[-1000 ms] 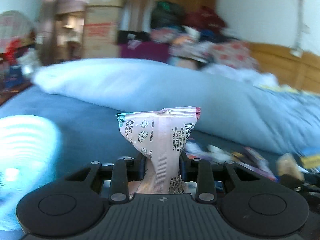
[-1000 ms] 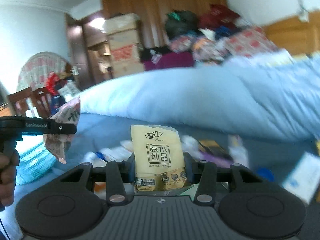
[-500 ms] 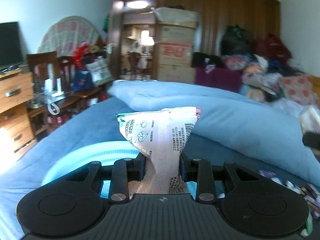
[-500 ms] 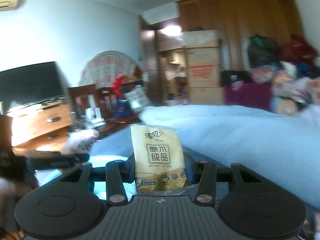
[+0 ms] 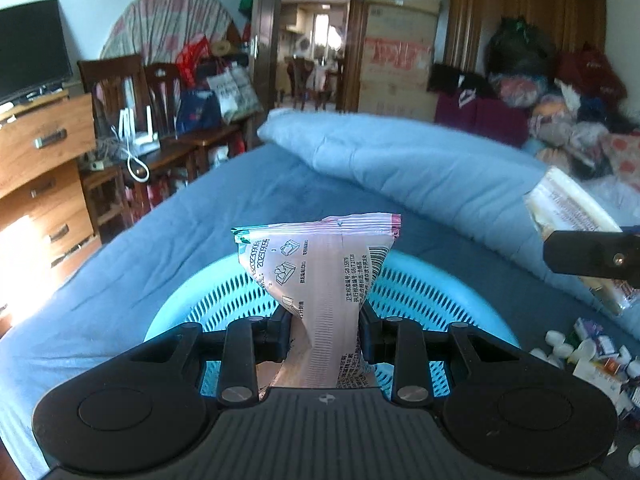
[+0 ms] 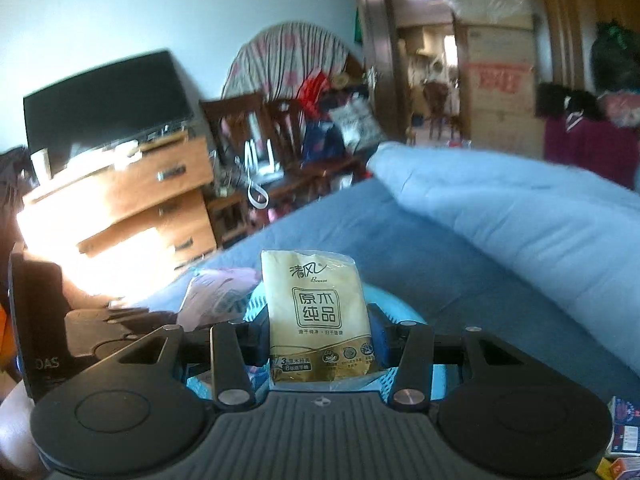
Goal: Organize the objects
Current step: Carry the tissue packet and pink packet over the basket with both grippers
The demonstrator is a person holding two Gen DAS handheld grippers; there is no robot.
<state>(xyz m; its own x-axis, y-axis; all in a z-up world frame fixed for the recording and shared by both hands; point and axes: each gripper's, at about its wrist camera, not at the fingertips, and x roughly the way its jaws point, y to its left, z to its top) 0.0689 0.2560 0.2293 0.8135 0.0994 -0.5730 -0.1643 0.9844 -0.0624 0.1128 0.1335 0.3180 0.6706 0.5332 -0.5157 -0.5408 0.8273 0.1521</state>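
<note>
From the left wrist, the left gripper (image 5: 324, 334) is clamped on one pink-and-white packet (image 5: 320, 280), pinched at its waist so that it stands upright between the jaws. Directly beneath and beyond it sits a single round turquoise basket (image 5: 432, 292) with slotted walls, resting on the blue bed (image 5: 160, 264). What shows of the basket's inside looks bare, though most of it is hidden behind the packet and the gripper body. At the right edge the right gripper (image 5: 588, 258) reaches in, holding a yellowish tissue pack (image 5: 568, 216) above the bed, beside the basket's right rim. A scatter of small boxes and bottles (image 5: 596, 356) lies on the bed at lower right (too many and too small to count). A folded light-blue quilt (image 5: 420, 164) bounds the far side; the bed left of the basket is open.

From the right wrist, the right gripper (image 6: 318, 334) is closed on one yellow tissue pack (image 6: 318, 312), upright, label facing the camera. The turquoise basket (image 6: 396, 308) peeks out behind it, its contents hidden. To the left, the pink packet (image 6: 216, 294) shows in the left gripper (image 6: 152, 316), just beside the tissue pack. The bed's near edge falls toward a wooden dresser (image 6: 132, 208) at left.
</note>
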